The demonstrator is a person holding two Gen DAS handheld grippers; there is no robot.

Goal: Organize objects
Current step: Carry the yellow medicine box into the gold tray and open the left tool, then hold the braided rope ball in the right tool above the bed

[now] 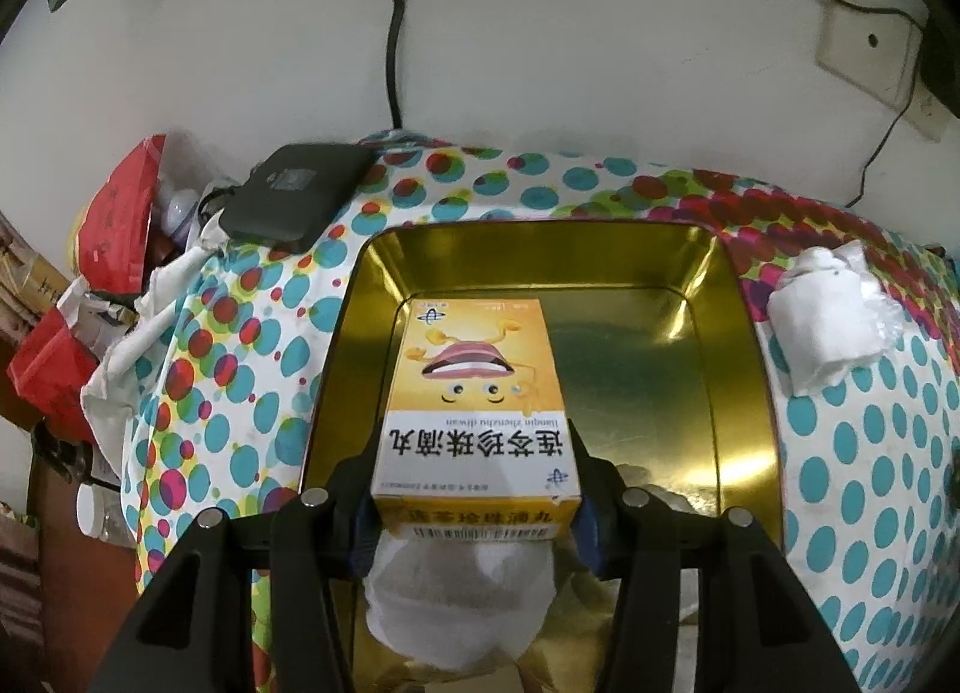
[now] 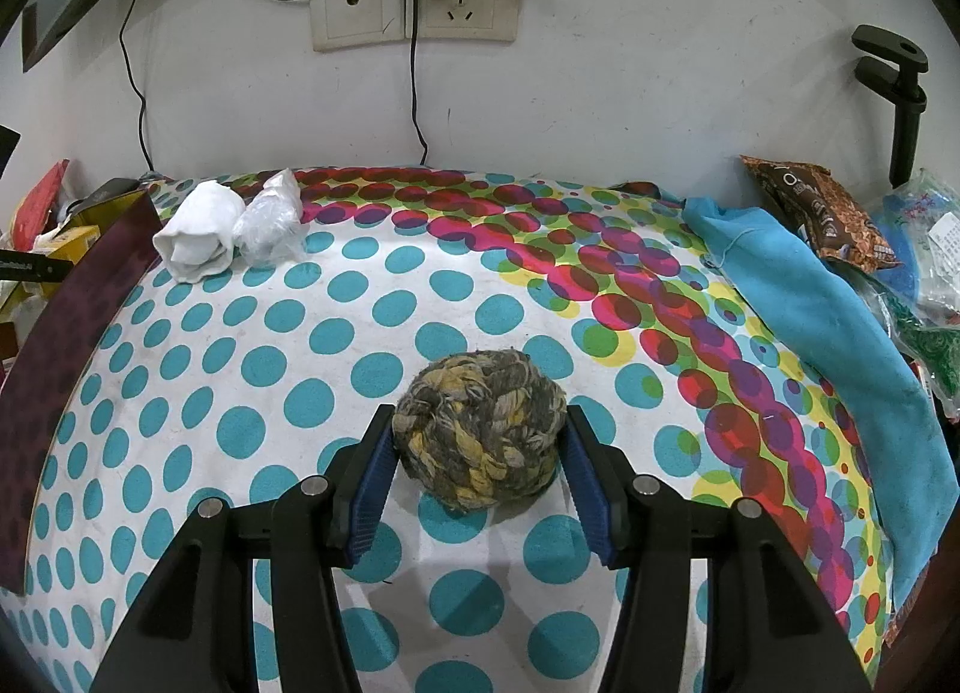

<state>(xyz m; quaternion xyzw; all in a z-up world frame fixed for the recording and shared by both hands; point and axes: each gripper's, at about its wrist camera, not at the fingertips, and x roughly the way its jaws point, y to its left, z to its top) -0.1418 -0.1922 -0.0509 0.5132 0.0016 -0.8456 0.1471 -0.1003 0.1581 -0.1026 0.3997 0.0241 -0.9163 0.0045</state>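
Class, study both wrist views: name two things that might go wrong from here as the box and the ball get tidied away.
1. The medicine box, clamped in the left hand-held gripper, may land on the white wad in the gold tin and sit tilted.
2. The rope ball in the right hand-held gripper is round; it might slip and roll.

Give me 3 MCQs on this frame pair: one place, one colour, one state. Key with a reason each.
1. Where is the medicine box?
A) over the gold tin
B) on the blue cloth
C) beside the wall socket

2. What colour is the cloth along the table's right edge?
A) red
B) blue
C) black

3. What is the right gripper doing?
A) jaws empty
B) jaws shut on the rope ball
C) jaws shut on a tissue

Key: A, the tin surrounds the box; B, plainly blue; B, both pads press the rope ball.
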